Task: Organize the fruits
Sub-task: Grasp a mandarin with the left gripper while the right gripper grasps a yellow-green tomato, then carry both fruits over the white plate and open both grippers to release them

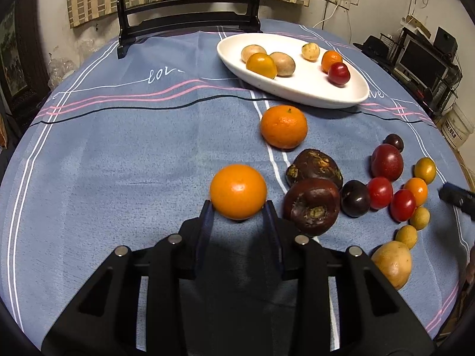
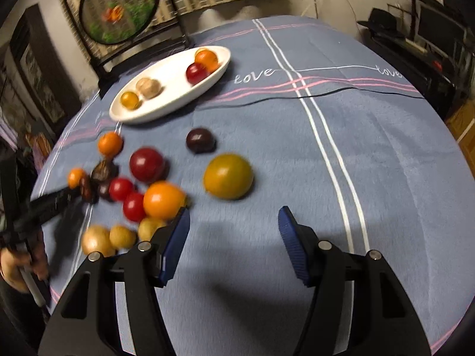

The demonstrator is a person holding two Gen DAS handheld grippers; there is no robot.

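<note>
Left wrist view: the left hand-held gripper (image 1: 238, 207) is pinching an orange (image 1: 238, 191) resting on the worktop (image 1: 118, 163); the lift toward the white plate (image 1: 341, 95) likely comes next. The right hand-held gripper (image 2: 234, 222) is hanging spread, holding nothing, beside loose fruit.

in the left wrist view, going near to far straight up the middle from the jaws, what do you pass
left gripper → smooth orange held between its jaws → second orange with a stem on the cloth → white oval plate holding small fruits → dark wooden stand at the table's far edge
</note>
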